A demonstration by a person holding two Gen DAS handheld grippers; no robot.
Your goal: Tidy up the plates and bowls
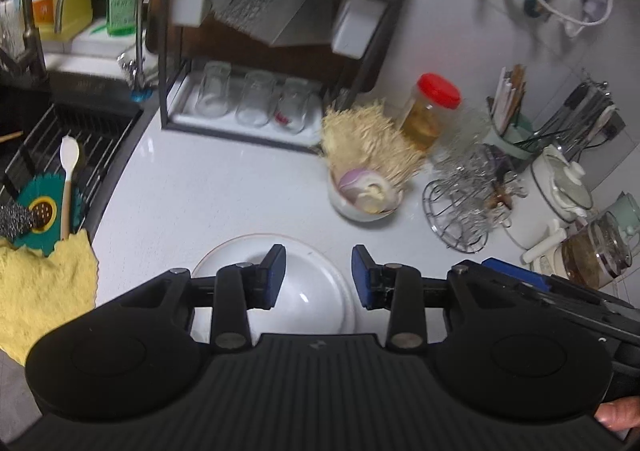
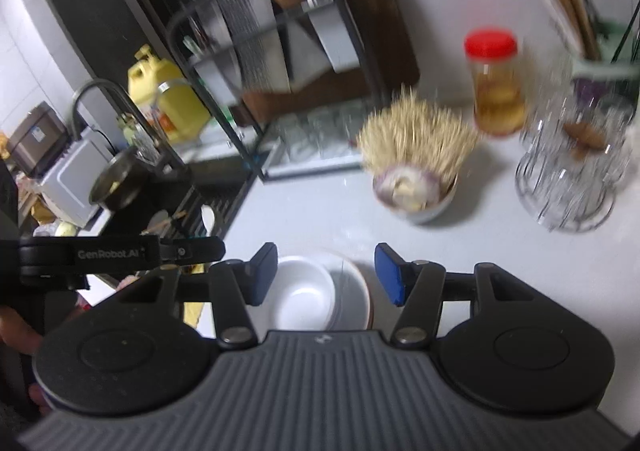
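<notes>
A white bowl sits nested on a white plate on the pale counter, straight below my left gripper. That gripper is open; its blue pads are apart and touch nothing. In the right wrist view the same bowl rests inside stacked plates, under my right gripper, which is also open and holds nothing. Both grippers hover above the stack. The left gripper's black body shows at the left edge of the right wrist view.
A black dish rack with upturned glasses stands at the back. A small bowl of onion pieces, a red-lidded jar and a wire basket crowd the right. The sink and a yellow cloth lie left.
</notes>
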